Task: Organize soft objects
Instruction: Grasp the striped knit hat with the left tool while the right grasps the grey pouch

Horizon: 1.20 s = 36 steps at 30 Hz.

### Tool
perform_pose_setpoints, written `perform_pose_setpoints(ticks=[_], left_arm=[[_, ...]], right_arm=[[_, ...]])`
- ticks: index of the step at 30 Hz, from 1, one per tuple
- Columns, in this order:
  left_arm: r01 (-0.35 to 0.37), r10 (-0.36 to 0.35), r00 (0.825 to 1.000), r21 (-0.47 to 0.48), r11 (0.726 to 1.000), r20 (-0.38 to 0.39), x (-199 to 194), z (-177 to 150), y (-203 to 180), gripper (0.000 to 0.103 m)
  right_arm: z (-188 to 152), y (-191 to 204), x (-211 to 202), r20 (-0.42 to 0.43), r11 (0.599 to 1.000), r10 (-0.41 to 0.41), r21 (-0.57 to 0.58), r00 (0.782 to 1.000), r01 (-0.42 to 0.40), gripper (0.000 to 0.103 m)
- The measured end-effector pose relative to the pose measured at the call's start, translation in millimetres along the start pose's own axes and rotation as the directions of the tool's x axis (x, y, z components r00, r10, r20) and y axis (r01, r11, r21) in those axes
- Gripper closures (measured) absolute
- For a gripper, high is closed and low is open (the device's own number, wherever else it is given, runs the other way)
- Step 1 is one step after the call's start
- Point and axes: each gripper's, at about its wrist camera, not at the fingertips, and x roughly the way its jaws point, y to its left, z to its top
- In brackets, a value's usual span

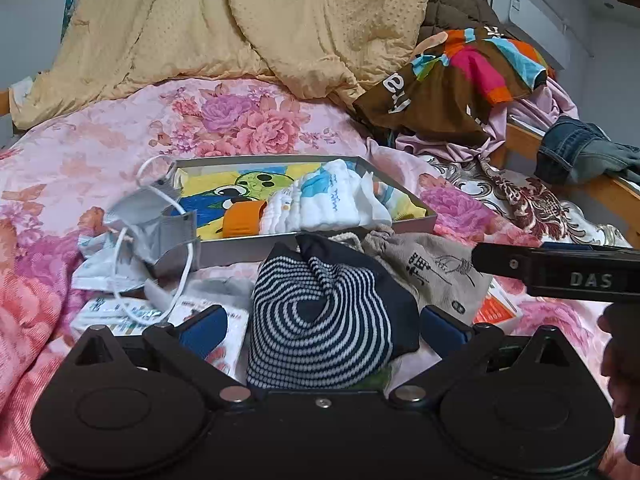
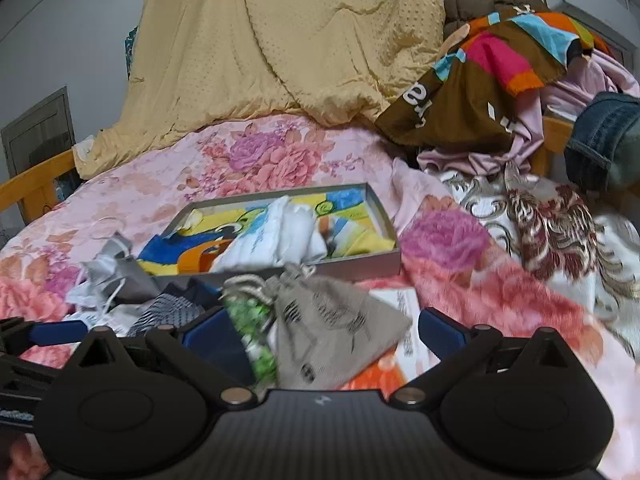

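A navy and white striped knit hat (image 1: 320,316) lies on the bed between the open fingers of my left gripper (image 1: 322,330). A grey drawstring pouch (image 2: 336,328) lies beside it, between the open fingers of my right gripper (image 2: 324,336); it also shows in the left wrist view (image 1: 432,268). Behind them a grey shallow box (image 1: 304,160) holds a cartoon-print cloth (image 1: 224,196), an orange band (image 1: 242,218) and white folded cloths (image 1: 328,200). The box also shows in the right wrist view (image 2: 360,262). The right gripper's body (image 1: 560,268) enters the left wrist view from the right.
Grey face masks (image 1: 148,224) with white loops and paper packets (image 1: 120,312) lie left of the box. A yellow quilt (image 1: 240,24) is piled behind, colourful clothes (image 1: 460,80) and jeans (image 1: 580,152) at the right. The bed has a floral pink sheet (image 1: 240,120) and wooden rails (image 2: 36,184).
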Motion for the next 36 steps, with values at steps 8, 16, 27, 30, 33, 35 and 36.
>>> perform_pose_setpoints(ticks=[8,16,27,30,33,35,36], left_arm=[[0.000,0.001,1.000,0.066,0.998,-0.011,23,9,-11,0.001],[0.015,-0.012,0.999,0.072,0.997,-0.036,38,11,-13,0.004],[0.043,-0.040,0.996,0.038,0.998,-0.076,51,13,-13,0.013],[0.038,-0.035,0.995,0.032,0.999,-0.088,54,16,-12,0.017],[0.020,-0.020,0.995,0.006,1.000,-0.098,56,17,-8,0.021],[0.011,-0.011,0.995,-0.005,1.000,-0.099,57,18,-6,0.026],[0.010,-0.011,0.995,-0.010,1.000,-0.101,57,18,-4,0.026]], right_arm=[[-1,-10,40,0.012,1.000,0.003,-0.022,1.000,-0.002,0.000],[-8,-9,55,0.017,0.998,0.026,-0.060,1.000,-0.025,0.000],[-6,-4,69,-0.012,0.994,0.049,-0.095,0.999,-0.050,0.001],[-7,-4,71,-0.027,0.994,0.065,-0.089,0.998,-0.067,0.001],[-8,-4,73,-0.034,0.993,0.061,-0.095,0.998,-0.064,0.001],[-9,-4,74,-0.038,0.994,0.057,-0.096,0.998,-0.061,0.001],[-9,-3,74,-0.041,0.994,0.054,-0.097,0.998,-0.058,0.001]])
